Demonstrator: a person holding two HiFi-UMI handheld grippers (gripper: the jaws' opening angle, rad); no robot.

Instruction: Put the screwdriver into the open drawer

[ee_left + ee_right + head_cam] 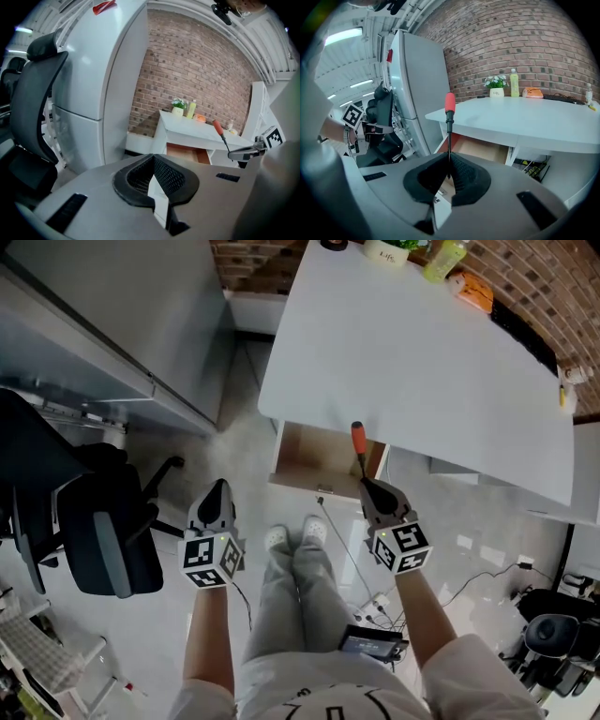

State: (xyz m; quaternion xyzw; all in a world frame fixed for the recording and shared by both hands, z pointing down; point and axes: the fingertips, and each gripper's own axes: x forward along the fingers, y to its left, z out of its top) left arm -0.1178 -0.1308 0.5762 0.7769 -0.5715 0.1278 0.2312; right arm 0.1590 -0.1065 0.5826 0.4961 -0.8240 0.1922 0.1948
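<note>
Your right gripper [449, 165] has its jaws shut tight on the thin metal stick of the screwdriver [449, 123]. The red handle points up and away from you. Your left gripper [152, 159] has its jaws pressed together with nothing in them.

The right gripper view shows the screwdriver standing in front of the open drawer [480, 147]. The drawer sticks out from under the white table [534, 117] and is brown inside. The head view shows you something more. There the screwdriver is up in the air over the right side of the drawer, and its handle crosses the table edge. It is not in the drawer yet. The left gripper is off to the left, well apart from the drawer, over the floor [239, 451].

The left gripper view shows the right gripper from the side. It holds the screwdriver tilted, to the right of the drawer. The gripper views show the brick wall [511, 37] best, and the little plant [497, 85] and the bottle [514, 83] at the back of the table. A black chair [103, 521] stands near a tall grey fridge [112, 315] on your left.
</note>
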